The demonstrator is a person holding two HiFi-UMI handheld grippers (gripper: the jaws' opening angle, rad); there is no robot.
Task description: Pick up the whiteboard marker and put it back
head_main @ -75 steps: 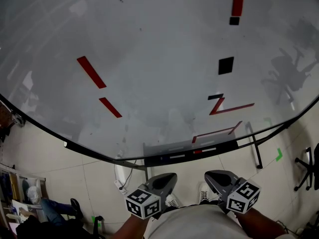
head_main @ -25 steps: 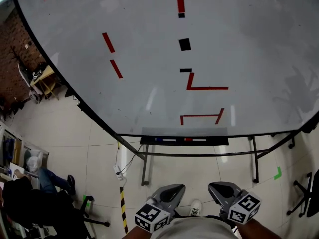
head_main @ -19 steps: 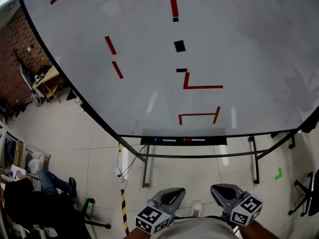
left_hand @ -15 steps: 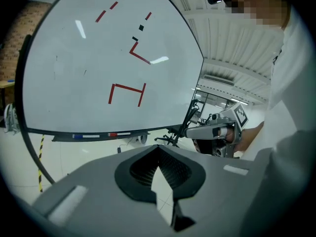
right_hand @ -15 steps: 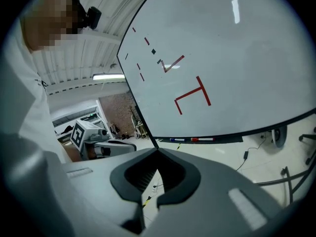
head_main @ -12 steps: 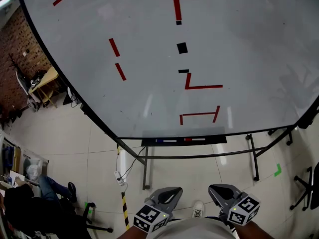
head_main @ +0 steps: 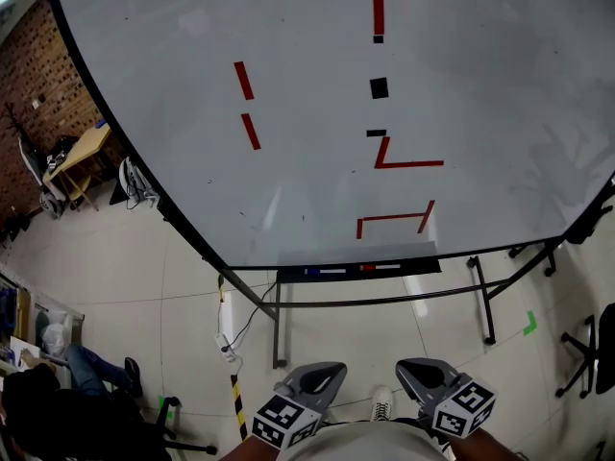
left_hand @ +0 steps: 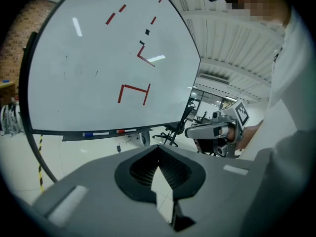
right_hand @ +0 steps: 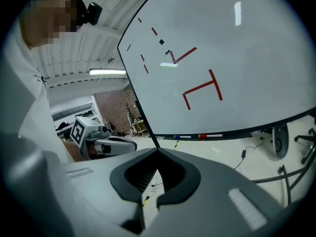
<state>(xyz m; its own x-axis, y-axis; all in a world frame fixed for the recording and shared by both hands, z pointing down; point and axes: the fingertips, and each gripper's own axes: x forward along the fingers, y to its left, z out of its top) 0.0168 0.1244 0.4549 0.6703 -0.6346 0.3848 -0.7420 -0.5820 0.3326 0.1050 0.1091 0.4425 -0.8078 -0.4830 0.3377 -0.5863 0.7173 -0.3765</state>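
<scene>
Landmark: the marker tray [head_main: 423, 265] under the whiteboard [head_main: 317, 113] is serving as reference for every place here.
Whiteboard marker: two are lying end to end in the tray, a blue-capped marker [head_main: 312, 271] toward its left end and a red-capped marker [head_main: 369, 268] near its middle. The task is not saying which one is meant.
Left gripper [left_hand: 158, 147]: it is hanging well apart from the tray, low by the person's body. Its jaws are meeting at the tips and are holding nothing.
Right gripper [right_hand: 158, 151]: it is hanging just beside the left one, equally far from the tray, with its jaws also pressed together and empty.
Risk, closed jaws: arriving at the tray with the tips together is likely pushing a marker along the tray or off its edge instead of taking it.
Risk, neighbours: the markers are lying close, so a wide grasp may be catching both, or disturbing the wrong one.
Risk, round body: a pinch away from the middle is probably letting the marker roll or tilt out.
</scene>
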